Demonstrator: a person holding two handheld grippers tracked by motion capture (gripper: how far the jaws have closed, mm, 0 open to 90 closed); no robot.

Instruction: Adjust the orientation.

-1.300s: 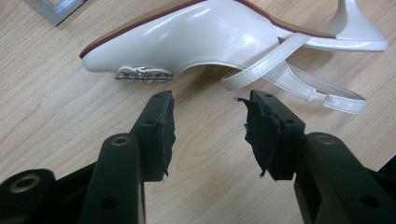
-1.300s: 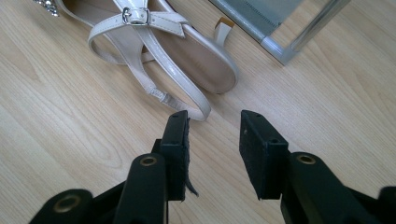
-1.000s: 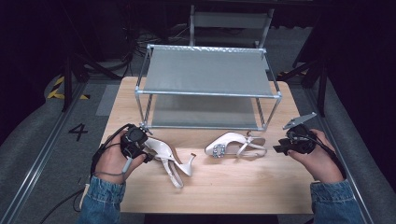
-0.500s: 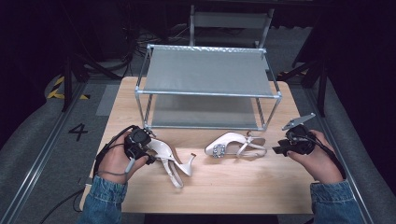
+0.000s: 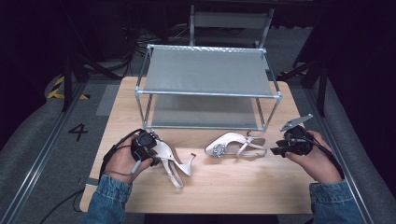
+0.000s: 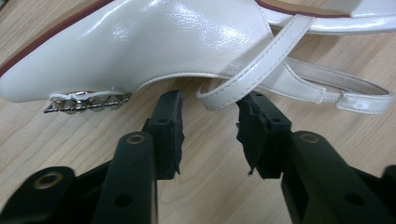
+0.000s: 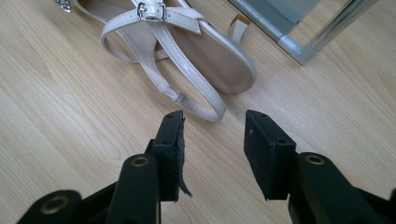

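Now we hold two grippers over a wood table (image 5: 233,182). Our left gripper (image 6: 209,122) is low at the left shoe (image 5: 173,158), which lies on its side near the left edge. Its jaws have just been closing, but they are partly apart and do not pinch anything yet. A white strap (image 6: 261,60) loops right at their tips, and the shiny buckle (image 6: 86,101) sits just beside them. Our right gripper (image 7: 214,135) is partly open too, with nothing in it. It points at the heel strap of the right shoe (image 5: 236,145), which lies in the middle, just in front of the metal rack (image 5: 208,93).
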